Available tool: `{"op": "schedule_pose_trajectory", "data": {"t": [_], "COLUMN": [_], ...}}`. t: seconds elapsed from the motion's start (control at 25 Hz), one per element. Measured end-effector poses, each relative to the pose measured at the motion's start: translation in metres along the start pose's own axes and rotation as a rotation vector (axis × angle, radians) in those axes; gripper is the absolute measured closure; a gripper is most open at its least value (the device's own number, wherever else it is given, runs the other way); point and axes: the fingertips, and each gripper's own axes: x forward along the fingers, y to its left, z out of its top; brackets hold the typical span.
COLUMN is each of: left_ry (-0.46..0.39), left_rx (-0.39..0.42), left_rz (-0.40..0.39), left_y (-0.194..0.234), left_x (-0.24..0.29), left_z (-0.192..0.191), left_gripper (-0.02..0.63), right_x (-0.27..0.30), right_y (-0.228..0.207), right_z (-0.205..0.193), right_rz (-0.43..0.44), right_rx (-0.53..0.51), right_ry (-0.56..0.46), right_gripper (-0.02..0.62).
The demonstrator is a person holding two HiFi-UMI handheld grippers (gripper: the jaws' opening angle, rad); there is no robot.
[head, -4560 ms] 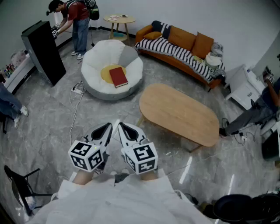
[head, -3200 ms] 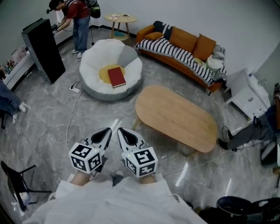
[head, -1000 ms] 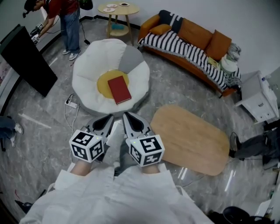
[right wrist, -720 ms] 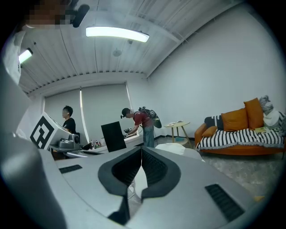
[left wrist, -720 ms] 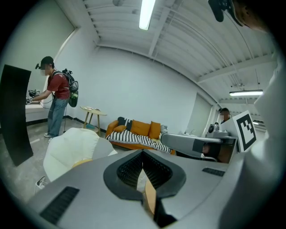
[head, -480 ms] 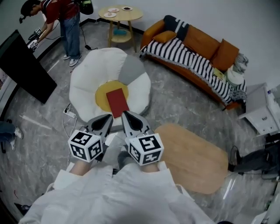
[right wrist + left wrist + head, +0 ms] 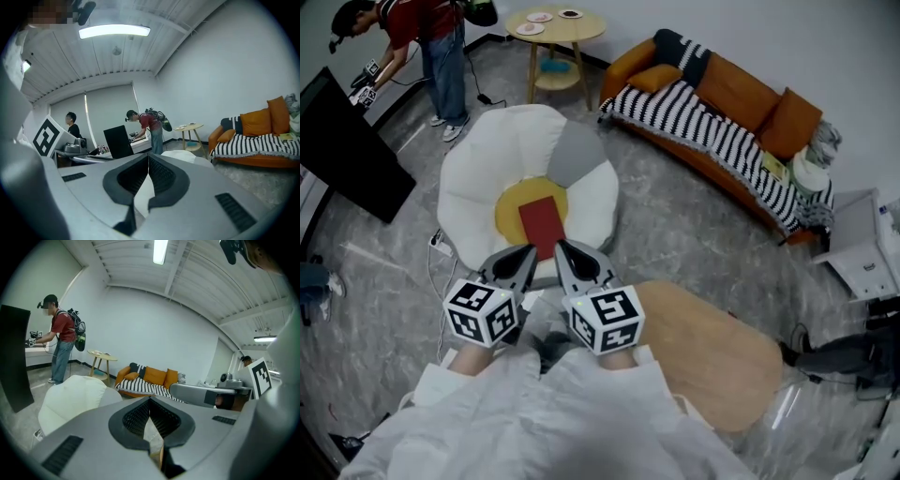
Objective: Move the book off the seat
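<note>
The red book (image 7: 541, 225) lies flat on the yellow middle cushion (image 7: 508, 212) of the white seat (image 7: 473, 169), its near end just ahead of both grippers. The left gripper (image 7: 525, 255) and the right gripper (image 7: 562, 251) are side by side, each with its jaws pressed together and nothing between them.

The risk I see is this: the cushion is soft and the book sits low in it, so jaws that open too late could slide over the cover, pinch the fabric, or lift only the cover so that the pages fall open.

A cable (image 7: 438, 246) lies on the floor at the left rim of the seat. The floor toward the sofa (image 7: 722, 103) looks free, and the oval worktop (image 7: 712, 352) stands near on the right.
</note>
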Motion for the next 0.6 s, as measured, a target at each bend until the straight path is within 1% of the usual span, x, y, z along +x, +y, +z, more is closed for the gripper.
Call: {"op": "schedule_pose_trajectory", "data": {"t": [0.2, 0.32, 0.44, 0.6], "left_ry": [0.016, 0.024, 0.032, 0.033], "left_rx": [-0.011, -0.027, -0.053, -0.042], "left_rz": [0.021, 0.035, 0.028, 0.013], "left_y": [0.004, 0.014, 0.023, 0.035], "left_x": [0.012, 0.014, 0.018, 0.026], "left_z": [0.001, 0.000, 0.003, 0.016], "left_gripper": [0.598, 0.598, 0.598, 0.598], "right_x": [0.009, 0.019, 0.031, 0.046], "right_y": [-0.009, -0.011, -0.013, -0.018], "right_z": [0.001, 0.000, -0.003, 0.001], "right_rz": [0.024, 0.030, 0.037, 0.028], "right_rx": [0.020, 0.021, 0.025, 0.025], "right_ry": [0.018, 0.028, 0.052, 0.063], "right_gripper": [0.583, 0.583, 0.583, 0.583]}}
